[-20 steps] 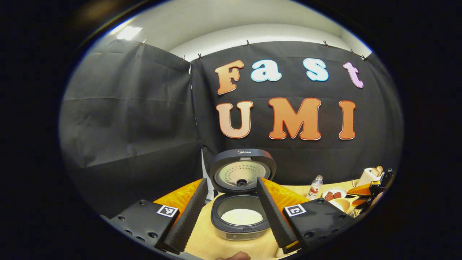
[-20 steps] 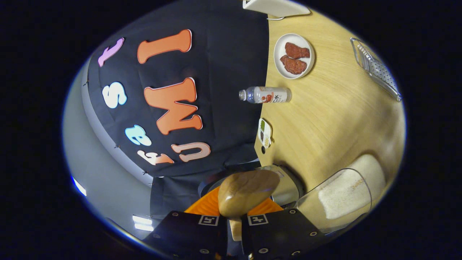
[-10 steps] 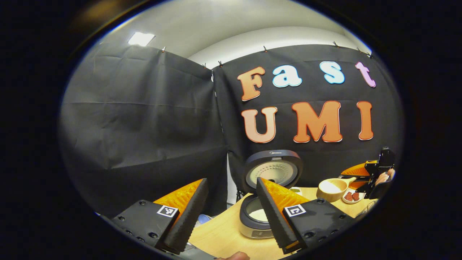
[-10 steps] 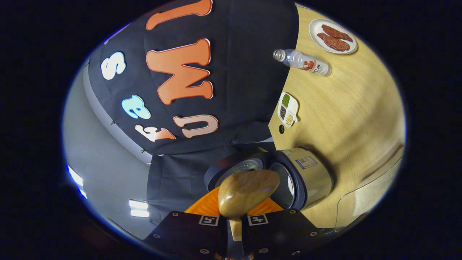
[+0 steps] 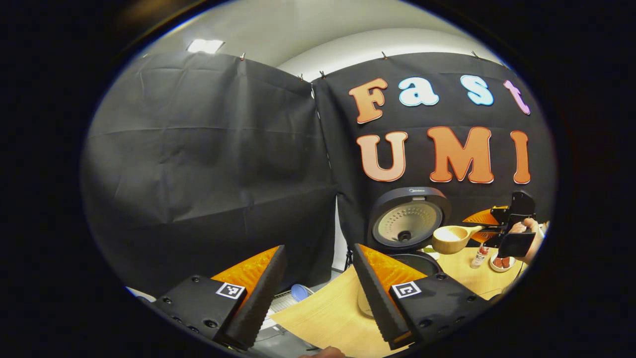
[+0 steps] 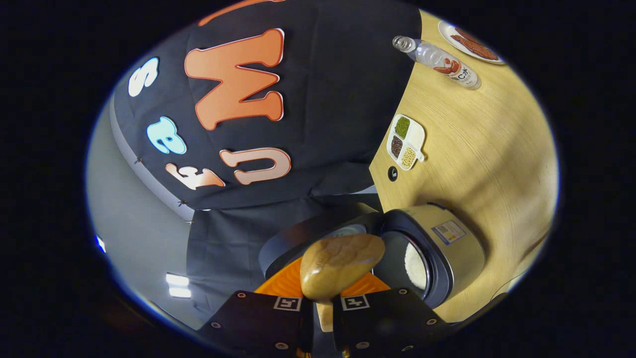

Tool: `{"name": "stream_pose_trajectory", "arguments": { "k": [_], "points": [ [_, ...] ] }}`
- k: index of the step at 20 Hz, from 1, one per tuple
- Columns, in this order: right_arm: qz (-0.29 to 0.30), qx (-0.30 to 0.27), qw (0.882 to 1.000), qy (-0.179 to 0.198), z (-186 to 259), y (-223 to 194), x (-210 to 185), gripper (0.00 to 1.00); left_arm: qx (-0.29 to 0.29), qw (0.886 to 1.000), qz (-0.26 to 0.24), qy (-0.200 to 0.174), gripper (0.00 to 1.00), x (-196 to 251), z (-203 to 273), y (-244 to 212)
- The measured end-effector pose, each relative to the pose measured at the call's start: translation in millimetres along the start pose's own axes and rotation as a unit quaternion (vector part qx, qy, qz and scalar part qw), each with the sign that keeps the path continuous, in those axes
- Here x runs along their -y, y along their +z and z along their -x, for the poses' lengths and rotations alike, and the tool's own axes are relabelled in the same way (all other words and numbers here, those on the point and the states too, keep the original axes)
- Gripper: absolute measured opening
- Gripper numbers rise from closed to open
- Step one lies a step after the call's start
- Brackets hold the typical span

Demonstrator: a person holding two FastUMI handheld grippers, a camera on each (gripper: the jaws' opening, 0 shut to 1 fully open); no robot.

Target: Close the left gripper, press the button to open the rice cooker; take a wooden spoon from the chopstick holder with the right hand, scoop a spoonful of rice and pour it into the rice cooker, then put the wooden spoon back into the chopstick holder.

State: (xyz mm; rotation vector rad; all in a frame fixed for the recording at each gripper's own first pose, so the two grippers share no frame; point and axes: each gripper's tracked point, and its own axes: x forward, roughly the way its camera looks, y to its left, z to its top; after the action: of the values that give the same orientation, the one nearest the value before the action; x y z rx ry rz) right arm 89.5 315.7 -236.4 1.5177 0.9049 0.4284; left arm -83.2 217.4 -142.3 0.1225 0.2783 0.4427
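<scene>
The rice cooker stands with its lid up, and white rice lies in its pot. A wooden spoon heaped with rice hangs level beside the raised lid, just above the pot's right side. My right gripper is shut on the spoon's handle, and a hand holds that gripper. In the right gripper view the spoon's bowl sticks out from between the fingers of the right gripper, with the cooker close to its right. My left gripper is open and holds nothing, low and left of the cooker.
On the wooden table stand a small divided dish of beans, a bottle and a plate of red meat. The table's left edge lies under the left gripper, with a blue object below it.
The right gripper carried the rice-filled spoon from the clear rice container over to the open cooker. The left gripper swung left, so the cooker slid to the right of its view.
</scene>
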Motion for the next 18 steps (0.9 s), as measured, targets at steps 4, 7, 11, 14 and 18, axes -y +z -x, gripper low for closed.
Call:
{"name": "stream_pose_trajectory", "arguments": {
  "k": [4,7,11,14,18],
  "points": [
    [0.075,0.018,0.996,-0.051,-29,-5,19,0.15,-0.009,1.000,-0.001,0.003,0.92,-6,-9,-6],
    [0.123,0.026,0.989,-0.077,-44,-12,23,0.14,-0.015,1.000,-0.005,0.000,0.92,-3,-11,-12],
    [0.211,0.032,0.971,-0.105,-60,-16,24,0.14,-0.020,1.000,-0.003,0.001,0.92,-5,-13,-16],
    [0.272,0.031,0.954,-0.120,-67,-21,24,0.15,-0.027,1.000,0.001,0.006,0.92,-10,-14,-20],
    [0.364,0.028,0.922,-0.127,-74,-30,14,0.14,-0.031,0.999,-0.001,0.008,0.92,-14,-16,-22]
  ]
}}
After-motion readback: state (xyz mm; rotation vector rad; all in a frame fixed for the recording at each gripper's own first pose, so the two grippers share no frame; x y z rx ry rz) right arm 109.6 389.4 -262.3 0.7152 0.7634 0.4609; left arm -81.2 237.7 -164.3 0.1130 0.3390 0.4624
